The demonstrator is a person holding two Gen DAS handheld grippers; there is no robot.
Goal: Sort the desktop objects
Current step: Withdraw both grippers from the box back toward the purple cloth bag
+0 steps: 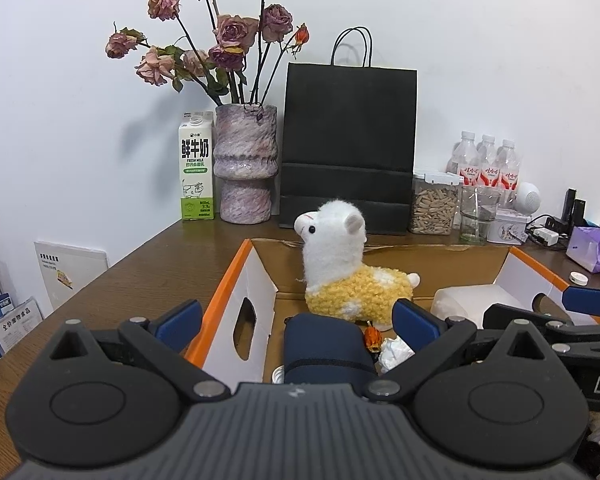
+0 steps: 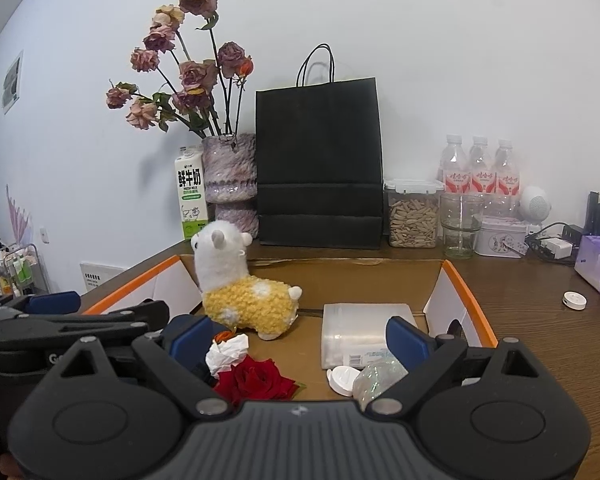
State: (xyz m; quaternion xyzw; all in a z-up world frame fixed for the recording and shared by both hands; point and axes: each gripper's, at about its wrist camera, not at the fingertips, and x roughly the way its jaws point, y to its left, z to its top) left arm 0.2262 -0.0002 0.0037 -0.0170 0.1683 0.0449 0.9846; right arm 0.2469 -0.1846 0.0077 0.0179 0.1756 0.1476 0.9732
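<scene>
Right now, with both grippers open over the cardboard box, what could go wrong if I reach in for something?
1. The red rose lies against the crumpled tissue; the right gripper may pinch both or crush petals.
2. The alpaca plush stands just beyond the left gripper; a forward reach could topple it.
3. The grippers sit close together over the cardboard box, so they might collide.

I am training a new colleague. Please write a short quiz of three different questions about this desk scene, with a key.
1. True or false: the alpaca plush stands inside the cardboard box.
2. What stands between the milk carton and the black paper bag?
3. Is the left tool open or shut?

Key: 1. True. 2. The vase of dried roses. 3. Open.
</scene>
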